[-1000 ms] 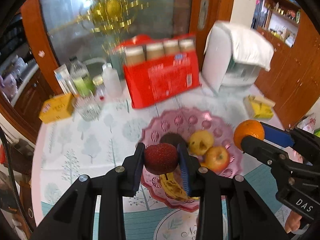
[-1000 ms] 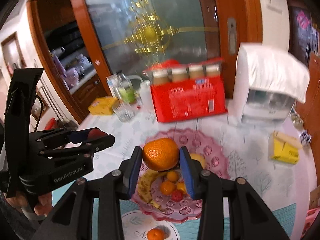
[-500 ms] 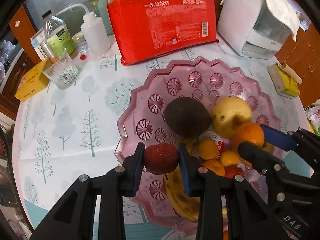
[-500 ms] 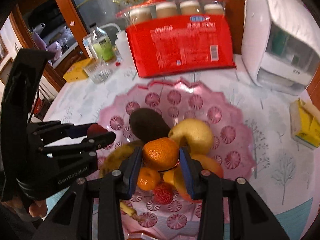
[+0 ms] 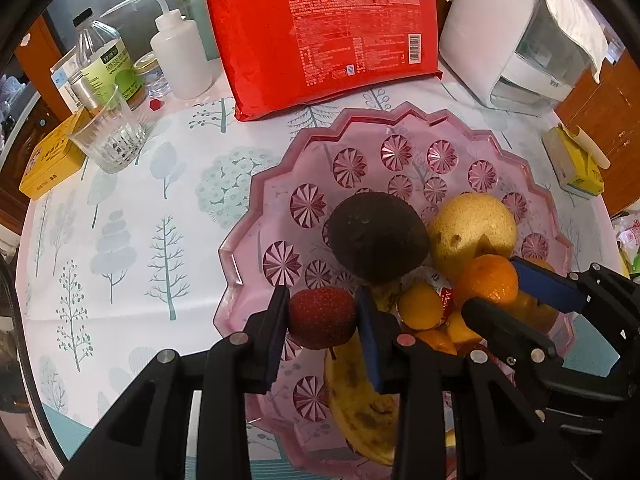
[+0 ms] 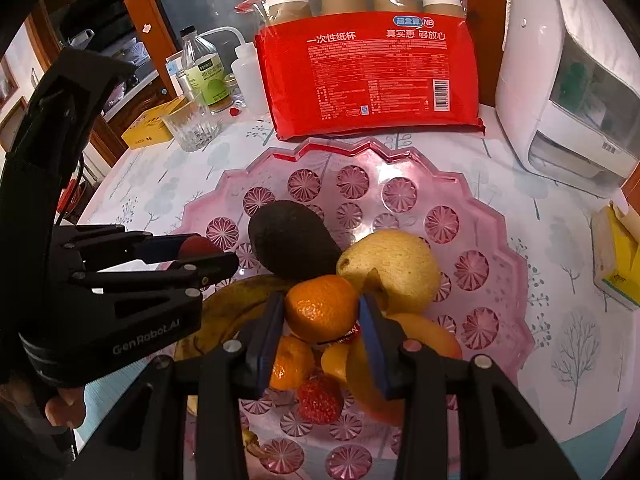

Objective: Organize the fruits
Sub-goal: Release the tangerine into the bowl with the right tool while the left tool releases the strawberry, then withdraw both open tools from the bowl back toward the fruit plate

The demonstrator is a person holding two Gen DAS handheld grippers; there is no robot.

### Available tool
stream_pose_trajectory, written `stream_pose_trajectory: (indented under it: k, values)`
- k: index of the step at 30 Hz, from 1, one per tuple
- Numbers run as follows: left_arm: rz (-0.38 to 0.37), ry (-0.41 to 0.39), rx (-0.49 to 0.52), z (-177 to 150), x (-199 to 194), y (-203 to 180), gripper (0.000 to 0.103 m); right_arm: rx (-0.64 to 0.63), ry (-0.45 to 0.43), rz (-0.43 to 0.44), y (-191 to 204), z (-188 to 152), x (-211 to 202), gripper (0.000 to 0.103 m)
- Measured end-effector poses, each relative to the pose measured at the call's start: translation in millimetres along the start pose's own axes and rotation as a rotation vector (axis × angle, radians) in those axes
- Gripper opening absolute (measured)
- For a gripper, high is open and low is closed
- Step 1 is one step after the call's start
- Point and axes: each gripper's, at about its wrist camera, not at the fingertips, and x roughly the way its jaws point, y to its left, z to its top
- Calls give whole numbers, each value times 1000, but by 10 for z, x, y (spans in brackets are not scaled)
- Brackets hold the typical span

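A pink cut-glass plate [image 5: 256, 208] [image 6: 500, 208] holds a dark avocado [image 5: 376, 236] [image 6: 292, 242], a yellow pear [image 5: 472, 232] [image 6: 392, 268], a spotted banana [image 5: 356, 396] [image 6: 232, 308], small oranges [image 5: 420, 306] and a loose strawberry [image 6: 318, 400]. My left gripper [image 5: 322, 312] [image 6: 208, 250] holds a red strawberry [image 5: 322, 320] [image 6: 196, 246] low over the plate's near left part; its jaws are opening, the pads still against the berry. My right gripper [image 6: 322, 308] [image 5: 490, 286] is shut on an orange [image 6: 320, 306] [image 5: 486, 284], resting among the piled fruit.
Behind the plate lies a red pack of paper cups [image 5: 328, 32]. A glass [image 5: 108, 136], a squeeze bottle [image 5: 180, 60], a green-labelled bottle and a yellow box [image 5: 52, 156] stand at the back left. A white appliance [image 5: 520, 40] and a yellow carton [image 5: 576, 164] are at the right.
Both grippers have come down from well above the table onto the plate, each carrying its fruit. Since half a second ago they have hardly moved.
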Motion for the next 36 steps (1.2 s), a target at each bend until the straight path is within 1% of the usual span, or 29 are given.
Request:
stream_pose_trajectory:
  k: [1, 3, 4, 5, 7, 10, 12, 16, 22, 25, 29, 36]
  values:
    - [-1, 2, 3, -4, 0, -6, 36, 0, 2, -1, 6, 2, 1, 40]
    - [7, -3, 4, -12, -18, -15, 53, 2, 4, -1, 9, 4, 4, 40]
    - [24, -14, 3, -17, -36, -12, 56, 6, 2, 2, 5, 3, 0, 40]
    - [31, -24, 2, -18, -50, -8, 61, 12, 3, 7, -2, 3, -4, 40]
    - [19, -32, -3, -22, -90, 6, 65, 24, 1, 13, -18, 2, -22, 41]
    - [18, -42, -22, -32, -153, 31, 71, 36, -7, 9, -32, -7, -74, 44]
    - [25, -56, -36, -43, -206, 54, 79, 46, -15, 6, -43, -7, -116, 46]
    - [4, -68, -58, -79, -318, 93, 80, 62, -26, 14, -54, -20, -200, 48]
    - [1, -91, -64, -161, -533, 102, 81, 78, -45, 11, -51, -58, -351, 48]
    - [-9, -99, -70, -218, -651, 104, 84, 81, -52, 18, -35, -81, -436, 48]
    - [-1, -116, -75, -288, -830, 99, 87, 74, -71, 18, 10, -108, -576, 48]
    - [-4, -154, -93, -414, -1171, 114, 87, 72, -105, 26, 91, -175, -868, 48]
